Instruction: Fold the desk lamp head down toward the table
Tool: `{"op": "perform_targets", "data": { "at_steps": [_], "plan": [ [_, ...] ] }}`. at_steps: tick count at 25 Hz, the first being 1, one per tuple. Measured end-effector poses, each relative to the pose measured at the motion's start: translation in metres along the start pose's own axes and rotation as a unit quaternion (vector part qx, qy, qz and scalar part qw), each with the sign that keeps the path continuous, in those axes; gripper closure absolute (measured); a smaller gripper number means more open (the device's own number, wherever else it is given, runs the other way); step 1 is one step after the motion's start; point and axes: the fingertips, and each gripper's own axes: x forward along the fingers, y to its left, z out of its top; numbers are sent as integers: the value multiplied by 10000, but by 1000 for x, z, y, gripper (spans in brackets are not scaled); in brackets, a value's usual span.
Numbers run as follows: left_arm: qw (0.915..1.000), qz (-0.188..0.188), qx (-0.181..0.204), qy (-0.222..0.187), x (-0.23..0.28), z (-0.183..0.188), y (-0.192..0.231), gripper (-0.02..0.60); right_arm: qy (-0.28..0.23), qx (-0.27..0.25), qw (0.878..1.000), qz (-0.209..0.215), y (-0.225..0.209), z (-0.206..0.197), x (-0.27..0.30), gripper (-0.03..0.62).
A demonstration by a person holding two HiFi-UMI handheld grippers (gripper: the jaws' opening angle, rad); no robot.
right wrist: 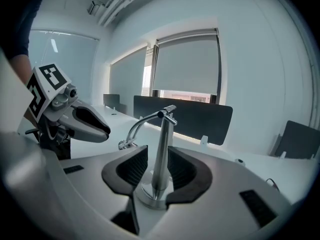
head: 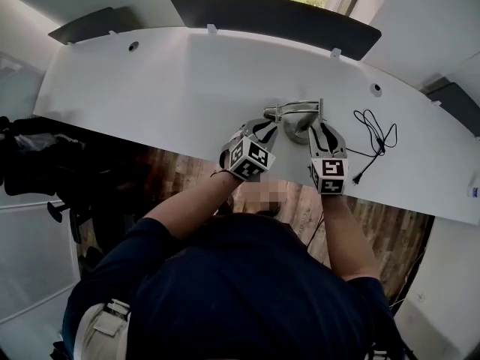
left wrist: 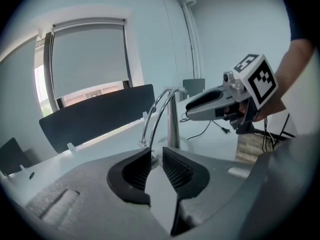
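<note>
Dark-blue shirt (head: 247,298) and two bare forearms filled the bottom of the head view, and we noted both arms reaching over the near edge of a white curved desk (head: 150,88). We logged the chrome desk lamp (head: 298,109) close to that edge, between the two grippers. Its round base (head: 296,132) sat on the desktop and its post (right wrist: 161,154) stood upright. A curved arm arched from the post's top down to the lamp head (right wrist: 125,144), which hung low, close above the desk on the left gripper's side. On the right gripper (right wrist: 158,150) we saw the jaws apart with the post standing between them. A thin gap showed on one side, and the other pad sat right at the post; we could not tell whether it pressed. On the left gripper (left wrist: 156,152) the jaws were parted narrowly, with nothing clamped. The lamp head's end showed just past the tips, and in the right gripper view those tips sat near the head but apart from it. A black power cable (head: 377,137) lay looped on the desk to the right of the right gripper, its plug toward the near edge. A dark divider panel (head: 277,17) ran along the desk's far edge, and wood floor (head: 187,172) showed below the near edge.
</note>
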Motion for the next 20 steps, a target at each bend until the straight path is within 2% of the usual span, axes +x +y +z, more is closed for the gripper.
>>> {"op": "perform_targets", "data": {
  "at_steps": [6,10,16,20],
  "plan": [
    [9972,-323,41,-672,-66,39,-11,512,-190,284,9994,68,38,19,-44,468],
    [9921,-532,74,-1132,-108,51,-15,514,-395,486,9980,119,64,37,-72,476],
    [9850,-878,-183,-1475,-164,54,-20,522,-739,663,9943,394,108,66,-108,504],
    [9790,-931,-446,-1760,-189,59,-18,571,-972,718,9913,514,132,88,-124,551]
  ]
}}
